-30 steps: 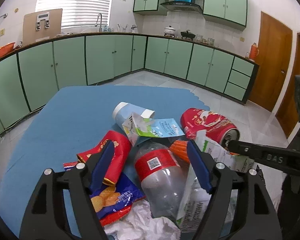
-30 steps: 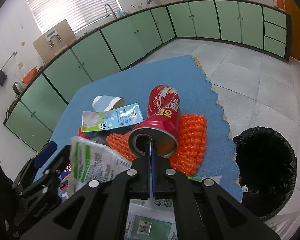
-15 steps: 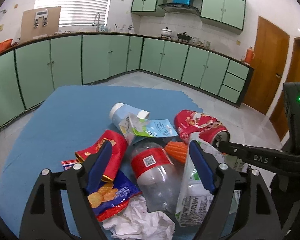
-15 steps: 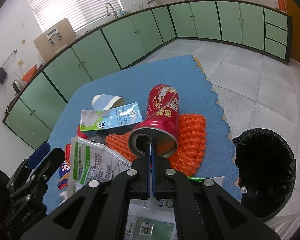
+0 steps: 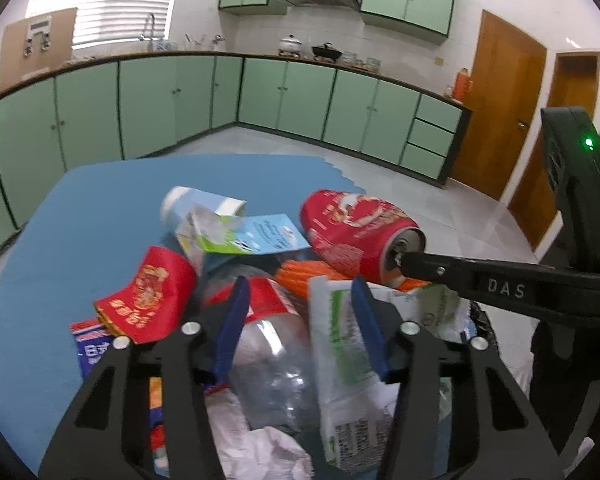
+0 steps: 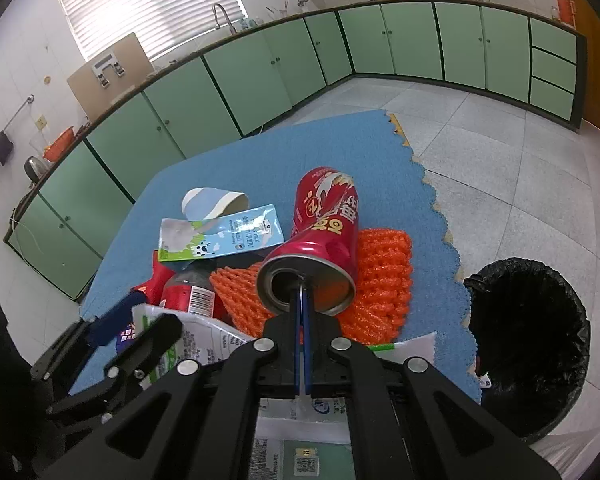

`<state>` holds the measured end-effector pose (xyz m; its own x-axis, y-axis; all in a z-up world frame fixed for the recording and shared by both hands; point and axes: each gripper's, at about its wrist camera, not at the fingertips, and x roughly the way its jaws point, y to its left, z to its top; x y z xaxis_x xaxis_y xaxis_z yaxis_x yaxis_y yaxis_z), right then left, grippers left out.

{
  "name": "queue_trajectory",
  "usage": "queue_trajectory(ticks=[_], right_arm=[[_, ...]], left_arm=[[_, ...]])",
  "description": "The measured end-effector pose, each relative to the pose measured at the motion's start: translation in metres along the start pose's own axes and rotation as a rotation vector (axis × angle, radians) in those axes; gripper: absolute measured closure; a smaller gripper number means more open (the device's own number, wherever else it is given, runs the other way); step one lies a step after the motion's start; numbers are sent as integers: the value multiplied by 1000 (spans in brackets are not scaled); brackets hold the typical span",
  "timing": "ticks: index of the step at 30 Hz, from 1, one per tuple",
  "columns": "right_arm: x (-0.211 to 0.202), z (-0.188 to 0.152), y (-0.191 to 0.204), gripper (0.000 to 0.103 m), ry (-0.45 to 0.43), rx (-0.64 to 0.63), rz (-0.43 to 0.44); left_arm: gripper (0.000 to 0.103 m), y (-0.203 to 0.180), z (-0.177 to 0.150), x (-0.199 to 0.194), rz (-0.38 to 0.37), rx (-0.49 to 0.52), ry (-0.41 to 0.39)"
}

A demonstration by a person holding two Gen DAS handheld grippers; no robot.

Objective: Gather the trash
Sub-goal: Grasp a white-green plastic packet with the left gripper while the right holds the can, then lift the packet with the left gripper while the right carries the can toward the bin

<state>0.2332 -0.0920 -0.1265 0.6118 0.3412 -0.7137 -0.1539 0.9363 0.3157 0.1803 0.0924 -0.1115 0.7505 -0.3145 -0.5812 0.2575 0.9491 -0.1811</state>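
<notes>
I count one red can (image 6: 327, 227), one clear plastic bottle (image 5: 276, 364), one paper cup (image 5: 192, 209), one orange foam net (image 6: 380, 280) and one black-lined bin (image 6: 528, 344), all on or beside the blue mat (image 6: 228, 164) on the floor. My left tool (image 5: 300, 320) has just been closing, its blue fingers half apart around the bottle and a white-green packet (image 5: 340, 344); contact I cannot tell. My right tool (image 6: 302, 300) is pressed together, its tip at the can's mouth.
</notes>
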Motion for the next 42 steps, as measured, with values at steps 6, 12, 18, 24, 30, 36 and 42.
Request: queue_trajectory(ticks=[6,12,18,24,30,36,42], right_arm=[[0,0,0,102,0,1,1],[1,0,-1,102,-1,0,-2],[-10,0,7,102,-41,-45,-16],[-29,10,9,102,-61,-72,-9],[-56,28,11,102,-104,-108,-19],[-79,42,8,102,-145,-121,-22],[-100,41,-11,102,-184,-84,-47]], left_arm=[[83,-2,-6,11,-64,-14,37],[96,-6,-8,8,-45,-5,16],[97,-2,3,-15,16,6,-55],[100,-2,20,-42,72,40,-113],[103,-7,41,-73,103,53,-190],[103,-16,57,-95,153,65,-261],[103,-36,70,-95,161,76,-295]])
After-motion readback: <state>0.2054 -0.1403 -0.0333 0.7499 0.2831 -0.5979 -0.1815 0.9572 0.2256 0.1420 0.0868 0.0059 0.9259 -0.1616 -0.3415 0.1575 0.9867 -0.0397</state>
